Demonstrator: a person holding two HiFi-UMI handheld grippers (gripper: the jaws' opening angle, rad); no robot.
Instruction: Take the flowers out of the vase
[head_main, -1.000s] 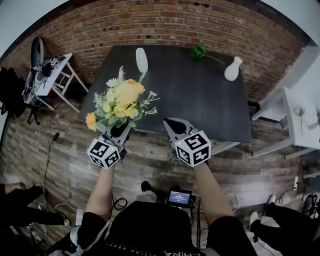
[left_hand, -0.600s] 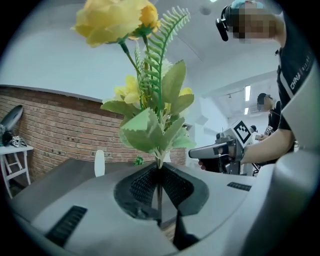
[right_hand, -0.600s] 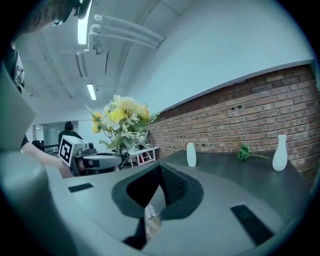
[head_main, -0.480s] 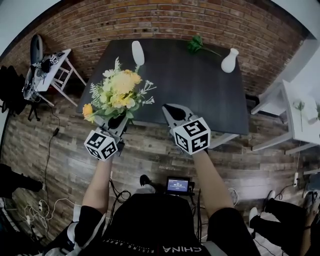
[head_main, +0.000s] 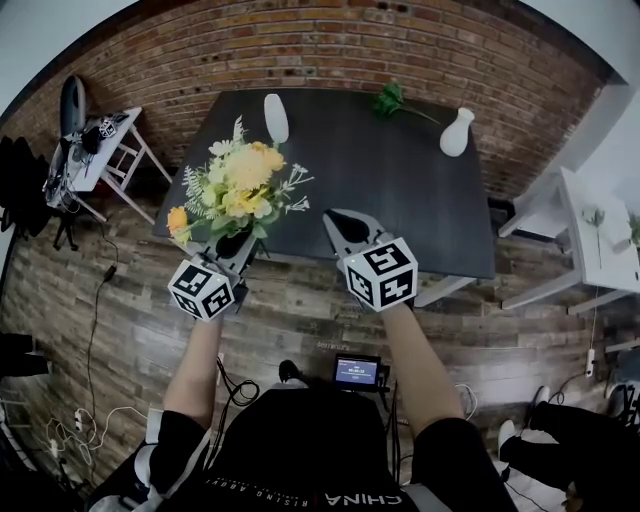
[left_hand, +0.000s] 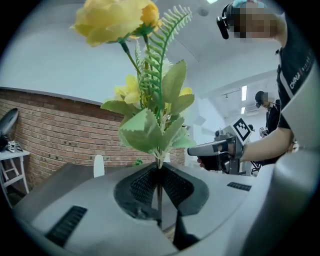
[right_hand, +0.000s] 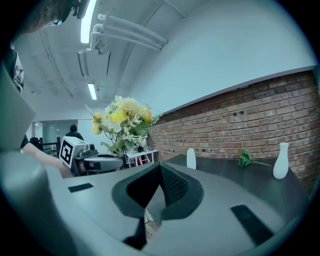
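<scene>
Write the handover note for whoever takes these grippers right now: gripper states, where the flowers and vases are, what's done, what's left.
Left gripper: shut on the stems of the yellow bouquet, held upright by the table's near left edge.
Right gripper: shut, empty, beside it at the near edge.
Table: oval white vase far left and bottle-shaped white vase far right, both standing with no flowers in them. A green sprig lies between them.
Done: bouquet is out of a vase; which one, I cannot tell.
Left: probably just lay the bouquet on the table and let go.
</scene>
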